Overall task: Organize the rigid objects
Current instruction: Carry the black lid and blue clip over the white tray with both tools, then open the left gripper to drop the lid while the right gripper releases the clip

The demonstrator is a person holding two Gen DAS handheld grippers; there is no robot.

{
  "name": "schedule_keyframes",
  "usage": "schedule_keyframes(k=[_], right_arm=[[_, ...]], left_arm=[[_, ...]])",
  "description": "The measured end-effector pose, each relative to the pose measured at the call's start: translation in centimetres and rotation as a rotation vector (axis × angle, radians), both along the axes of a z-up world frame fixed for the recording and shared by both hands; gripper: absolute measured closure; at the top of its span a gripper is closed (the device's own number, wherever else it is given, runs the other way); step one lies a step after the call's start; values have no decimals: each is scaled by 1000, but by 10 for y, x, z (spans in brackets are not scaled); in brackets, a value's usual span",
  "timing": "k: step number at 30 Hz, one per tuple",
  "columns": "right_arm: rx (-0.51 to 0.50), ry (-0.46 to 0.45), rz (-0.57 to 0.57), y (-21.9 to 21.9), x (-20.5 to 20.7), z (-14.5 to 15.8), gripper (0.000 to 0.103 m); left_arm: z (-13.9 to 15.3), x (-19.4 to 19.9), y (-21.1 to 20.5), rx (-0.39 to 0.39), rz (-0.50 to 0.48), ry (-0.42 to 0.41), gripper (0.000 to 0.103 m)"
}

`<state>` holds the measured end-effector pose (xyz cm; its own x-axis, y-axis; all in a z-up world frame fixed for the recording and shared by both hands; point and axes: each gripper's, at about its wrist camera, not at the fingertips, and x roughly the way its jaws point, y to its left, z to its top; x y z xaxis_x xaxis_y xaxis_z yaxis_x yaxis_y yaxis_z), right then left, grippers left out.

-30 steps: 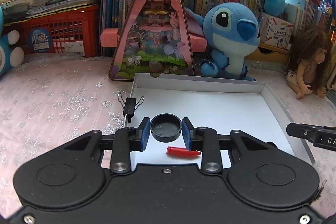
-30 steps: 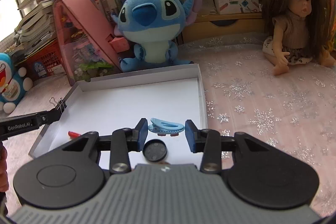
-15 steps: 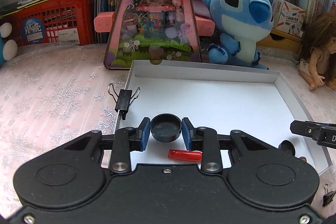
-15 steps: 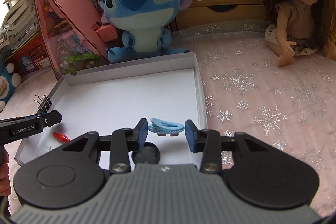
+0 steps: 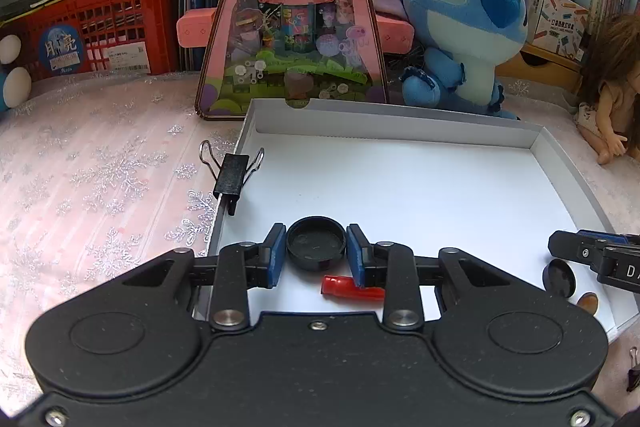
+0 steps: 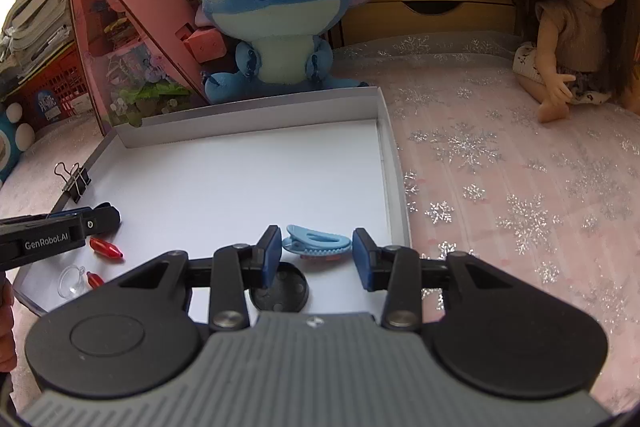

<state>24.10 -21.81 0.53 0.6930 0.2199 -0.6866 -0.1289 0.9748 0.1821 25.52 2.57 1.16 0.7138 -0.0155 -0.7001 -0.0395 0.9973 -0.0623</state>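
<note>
My left gripper [image 5: 316,247] is shut on a round black cap [image 5: 316,243], held low over the near left part of the white tray [image 5: 400,121]. A red capsule-shaped piece [image 5: 352,291] lies on the tray floor just under the right finger. My right gripper [image 6: 316,249] is shut on a light blue clip [image 6: 316,239] above the tray's [image 6: 256,111] near right corner. A black disc [image 6: 280,291] lies flat below the blue clip. Each gripper shows in the other's view: the left gripper [image 6: 106,217], the right gripper [image 5: 560,245].
A black binder clip [image 5: 232,175] grips the tray's left rim. Two red pieces [image 6: 105,249] and a clear suction cup [image 6: 71,281] lie at the tray's near left. A blue plush [image 6: 280,7], a pink triangular box [image 5: 292,27] and a doll [image 6: 568,27] stand behind.
Both grippers have sunk closer to the tray floor, each keeping its hold. The tray fills more of both views.
</note>
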Motion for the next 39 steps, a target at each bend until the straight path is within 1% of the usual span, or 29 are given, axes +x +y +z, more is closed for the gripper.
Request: schedule_keyframes(k=[14, 21, 22, 25, 26, 27, 29, 30, 32, 35, 39], right_arm=[[-50, -16, 10, 6, -2, -1, 59], [-63, -17, 13, 8, -2, -1, 57], [-64, -18, 14, 8, -2, -1, 56], [-60, -22, 15, 8, -3, 0, 55], [-58, -25, 13, 8, -4, 1, 48], [-57, -28, 12, 7, -5, 2, 45], [-57, -36, 11, 6, -7, 4, 45], [-58, -42, 10, 5, -9, 5, 44], [-63, -59, 17, 4, -14, 9, 41], [-66, -84, 25, 2, -22, 13, 37], [-61, -122, 43, 1, -39, 20, 31]], left_arm=[[0, -3, -1, 0, 0, -5, 72], [0, -3, -1, 8, -1, -6, 71], [0, -3, -1, 7, 0, -6, 70], [2, -5, -1, 4, 7, -10, 62], [3, -6, 0, 5, 8, -15, 59], [4, -8, 0, 6, 8, -21, 58], [8, -12, 0, 2, 7, -29, 55], [10, -15, 1, -2, 3, -36, 54], [15, -24, 2, -6, -8, -60, 48], [24, -38, 0, 9, -28, -97, 41], [34, -61, -2, -9, -56, -132, 36]])
